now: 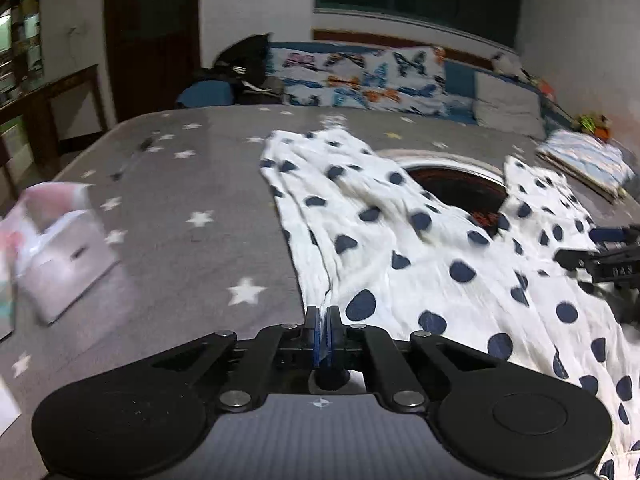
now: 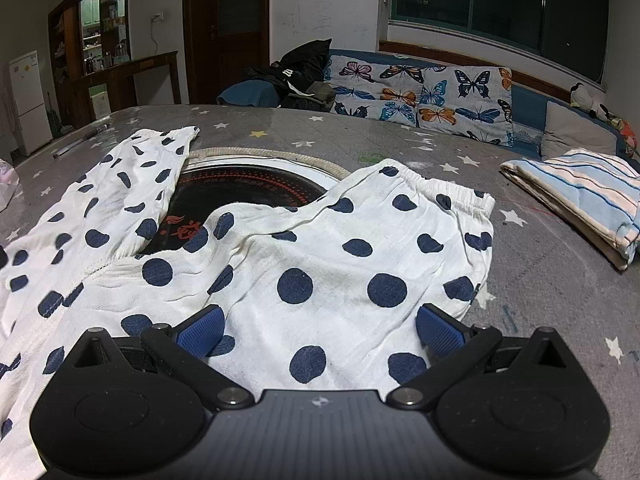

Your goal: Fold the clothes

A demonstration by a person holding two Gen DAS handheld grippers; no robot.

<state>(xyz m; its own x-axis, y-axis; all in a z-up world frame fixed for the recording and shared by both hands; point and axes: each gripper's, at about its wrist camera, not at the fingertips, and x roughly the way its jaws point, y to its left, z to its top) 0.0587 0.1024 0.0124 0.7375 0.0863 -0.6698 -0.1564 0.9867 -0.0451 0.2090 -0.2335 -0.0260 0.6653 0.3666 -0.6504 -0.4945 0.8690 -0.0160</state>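
Crinkly white cotton pants (image 2: 280, 264) with navy dots lie across the grey star-print table (image 1: 180, 184). Left gripper (image 1: 323, 320) is clenched on the pants' edge at 12 o'clock; right gripper (image 2: 320, 332) is released, fabric between its pads.

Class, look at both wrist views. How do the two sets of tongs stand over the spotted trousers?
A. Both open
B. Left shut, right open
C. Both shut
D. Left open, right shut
B: the left tongs have their blue pads pressed together at the edge of the spotted trousers, while the right tongs are spread wide above the cloth.
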